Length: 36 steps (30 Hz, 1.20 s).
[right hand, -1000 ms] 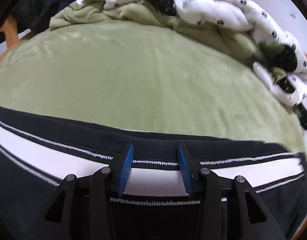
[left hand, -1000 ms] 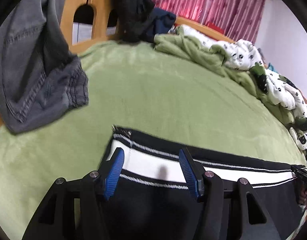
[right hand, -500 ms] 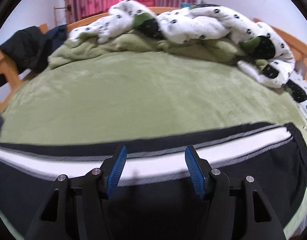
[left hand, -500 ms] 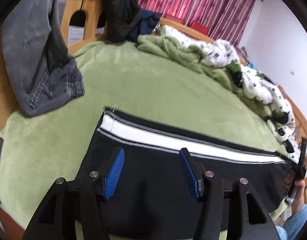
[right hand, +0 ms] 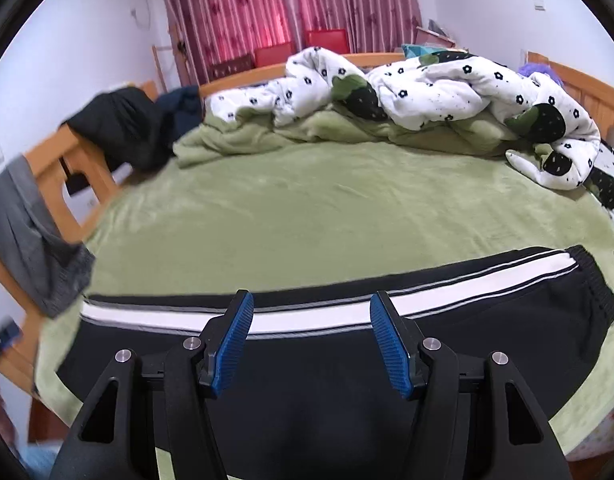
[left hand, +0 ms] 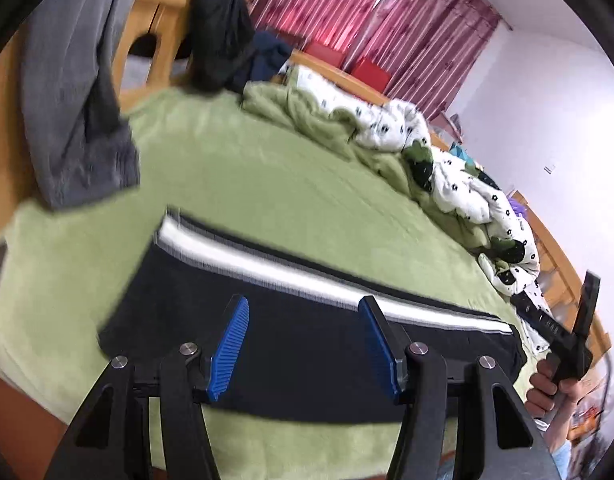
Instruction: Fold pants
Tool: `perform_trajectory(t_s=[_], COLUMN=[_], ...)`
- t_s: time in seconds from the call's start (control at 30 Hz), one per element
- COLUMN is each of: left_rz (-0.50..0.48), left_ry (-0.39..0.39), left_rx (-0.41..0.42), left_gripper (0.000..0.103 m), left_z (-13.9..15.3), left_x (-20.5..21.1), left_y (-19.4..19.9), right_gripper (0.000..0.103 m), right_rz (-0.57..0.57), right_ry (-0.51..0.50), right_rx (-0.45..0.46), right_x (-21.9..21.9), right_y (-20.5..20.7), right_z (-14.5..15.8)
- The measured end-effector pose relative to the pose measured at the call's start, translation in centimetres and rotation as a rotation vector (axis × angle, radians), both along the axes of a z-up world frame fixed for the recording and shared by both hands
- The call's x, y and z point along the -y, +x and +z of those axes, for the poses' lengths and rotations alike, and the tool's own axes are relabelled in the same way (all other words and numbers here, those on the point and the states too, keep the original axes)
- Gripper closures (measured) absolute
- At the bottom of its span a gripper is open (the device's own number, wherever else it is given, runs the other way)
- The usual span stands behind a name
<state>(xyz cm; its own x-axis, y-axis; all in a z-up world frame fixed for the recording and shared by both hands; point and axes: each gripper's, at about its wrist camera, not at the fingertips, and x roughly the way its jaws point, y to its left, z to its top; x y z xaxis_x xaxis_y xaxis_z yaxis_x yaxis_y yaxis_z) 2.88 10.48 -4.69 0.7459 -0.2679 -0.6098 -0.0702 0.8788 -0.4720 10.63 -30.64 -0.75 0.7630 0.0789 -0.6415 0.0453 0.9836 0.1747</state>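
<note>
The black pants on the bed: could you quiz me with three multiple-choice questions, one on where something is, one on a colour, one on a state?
1. Where do the grey pants hang?
A. on the wooden bed frame
B. on the curtain
C. on the floor

2. What colour is the wide stripe on the black pants?
A. red
B. white
C. yellow

3. How is the right gripper?
A. shut on the pants
B. shut on the blanket
C. open

Answers: 1 A, they drape over the frame at the left; 2 B, a white band runs along them; 3 C, its blue pads stand apart, holding nothing.
</note>
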Motion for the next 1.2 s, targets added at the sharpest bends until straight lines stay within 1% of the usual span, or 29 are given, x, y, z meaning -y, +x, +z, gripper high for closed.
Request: perform_trajectory(t_s=[0.03,0.1,0.13,0.17,0.23,0.33,0.43,0.53,0.63,0.7,0.8,0.87,1.0,1.07,1.13,1.2], left_rz=[0.004,0.018,0.025,0.031,0.075,0.152,0.178,0.197,0.223,0.225,0.21,0.22,0.227,0.242,0.257,0.273], left_ry=[-0.01,-0.038,-0.055,-0.064,-0.109,-0.164,-0.177,-0.267,-0.336,-0.335,-0.302,-0.312,-0.352,-0.378,-0.393,-0.399], left_rx=[-0.011,-0.047,-0.072,-0.084,-0.106,-0.11,-0.146,-0.15,-0.081,-0.069,-0.061,-0.044,-0.038,-0.041,-0.048,-0.054], left_gripper=[0.048,0.048,0.048,0.048,0.049,0.049,0.049,0.049,0.049,0.049,0.049,0.049,0.054,0.059,0.069,0.074], left_z=[-0.9,-3.6,-5.4,-6.6,-9.6,-12.3,-14.2,-16.1,-17.0,-17.1,-16.8,-16.9,-17.1,-17.2,-17.5,-17.8], left_x=[-0.1,-0.5,-1.0,-1.4,-2.9,-4.9,-6.0,-6.9,-7.8,-7.8,-7.8,-8.1,-9.0,-9.2,-9.6,-9.9], left_y=[-0.2,-1.0,-1.4,-1.8,-2.6,-3.3,-2.4,-1.5,-1.9,-1.6,-0.6,0.0,1.2,1.4,1.5,1.4], right_gripper=[0.037,0.037,0.037,0.037,0.037,0.037,0.037,0.037,0.037,0.037,0.037,0.037,0.037,0.037,0.037,0.037], right_rz=[0.012,0.036,0.05,0.064,0.087,0.081,0.059,0.034,0.01,0.008,-0.009,-0.017,-0.06,-0.082,-0.098,-0.125], right_ry=[0.008,0.022,0.02,0.011,-0.029,-0.058,-0.021,0.015,0.024,0.029,0.007,0.004,-0.019,-0.03,-0.049,-0.074], right_rx=[-0.002,-0.013,-0.023,-0.033,-0.041,-0.053,-0.074,-0.091,-0.139,-0.161,-0.181,-0.178,-0.159,-0.159,-0.155,-0.141], right_x=[-0.8,-1.8,-2.4,-3.0,-3.9,-3.8,-2.6,-1.4,-0.7,-0.5,-0.3,-0.1,0.7,1.3,1.8,2.5], right_y=[0.2,0.2,0.3,0.5,0.6,1.0,1.6,2.0,2.4,2.6,2.6,2.4,2.0,1.9,1.8,1.5], right_z=[-0.2,-0.9,-1.5,-2.3,-3.8,-5.6,-6.1,-6.8,-7.8,-8.4,-8.8,-8.7,-8.5,-8.6,-8.6,-8.5])
